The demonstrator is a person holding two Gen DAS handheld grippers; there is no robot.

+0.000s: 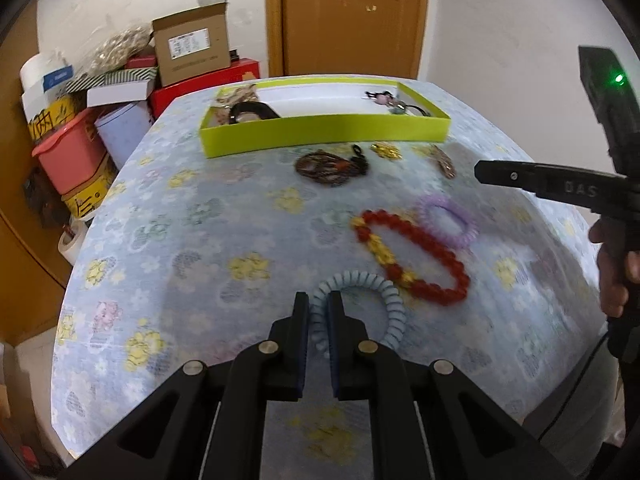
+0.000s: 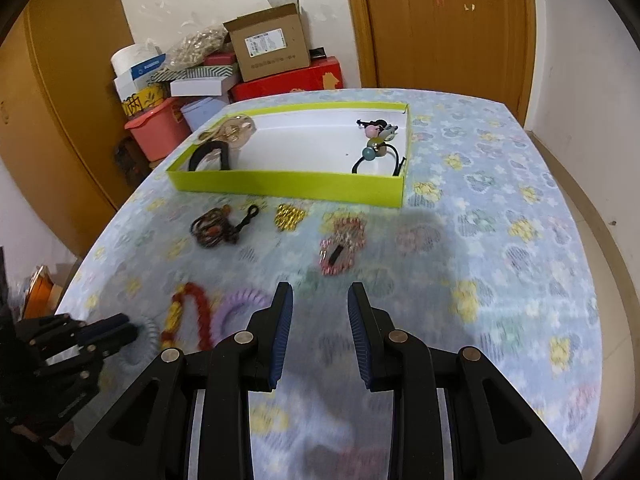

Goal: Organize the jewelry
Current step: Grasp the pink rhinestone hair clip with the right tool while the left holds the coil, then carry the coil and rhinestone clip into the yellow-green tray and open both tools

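Observation:
My left gripper [image 1: 319, 300] is shut on a pale blue coil hair tie [image 1: 384, 292] near the front of the table. A red and gold bead bracelet [image 1: 424, 256] and a purple coil tie [image 1: 448, 220] lie just beyond it. A dark beaded bracelet [image 1: 324, 168], a gold piece [image 1: 386, 150] and a hair clip [image 2: 342, 246] lie before the green tray [image 1: 320, 136], which holds several pieces. My right gripper [image 2: 320, 300] is open and empty above the cloth, near the clip. The left gripper shows in the right wrist view [image 2: 116, 332].
The table wears a pale blue flowered cloth [image 2: 500, 240]. Boxes and bins [image 1: 120, 92] are stacked beyond its far left corner. A wooden door [image 2: 448, 24] stands behind the table.

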